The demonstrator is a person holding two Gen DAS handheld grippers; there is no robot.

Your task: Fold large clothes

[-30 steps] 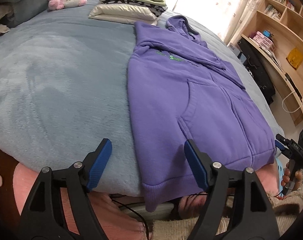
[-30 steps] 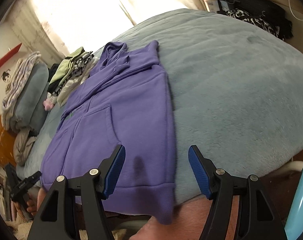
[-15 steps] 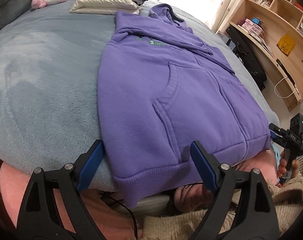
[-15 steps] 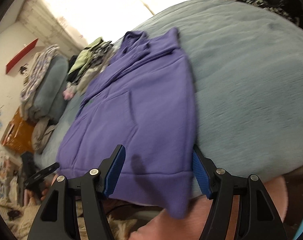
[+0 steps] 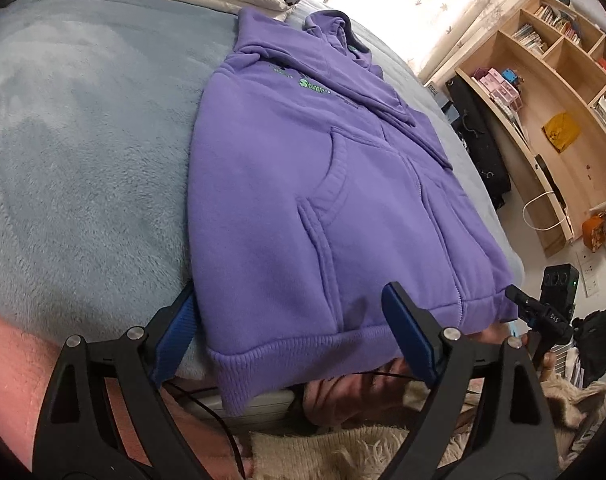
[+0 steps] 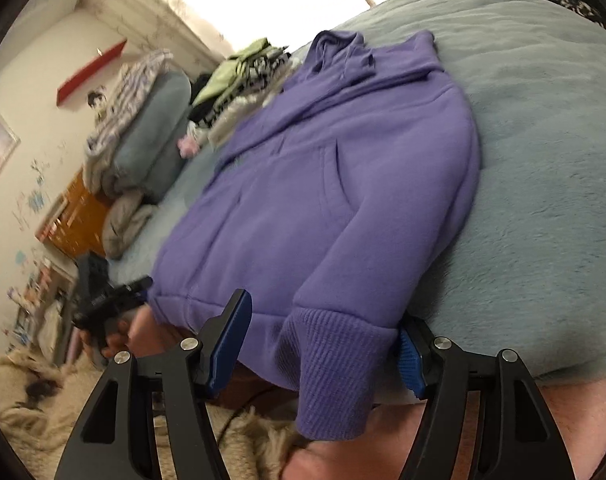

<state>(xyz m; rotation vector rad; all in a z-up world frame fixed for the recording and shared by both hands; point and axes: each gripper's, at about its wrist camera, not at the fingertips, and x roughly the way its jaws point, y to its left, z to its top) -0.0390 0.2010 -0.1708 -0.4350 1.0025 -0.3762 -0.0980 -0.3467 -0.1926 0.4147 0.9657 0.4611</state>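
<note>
While the purple hoodie lies face up along the blue-grey bed, its ribbed hem hanging over the near edge, I judge the step in hand to be taking the two bottom corners for the next fold. To do it well I would push each pair of tongs far enough onto the hem that the pads bite the thick ribbing and not just the soft fleece, take both layers of cloth, and close the two sides evenly so the hem rises straight.

My left tongs stand released and wide, one blue pad at the hoodie's left edge, the other above the hem near the zip; the corner lies between them, unpinched. My right tongs are also released, a little narrower, straddling the right corner that droops off the bed; the cloth sits between the pads and hides part of the far one, but I see no squeeze on it.
</note>
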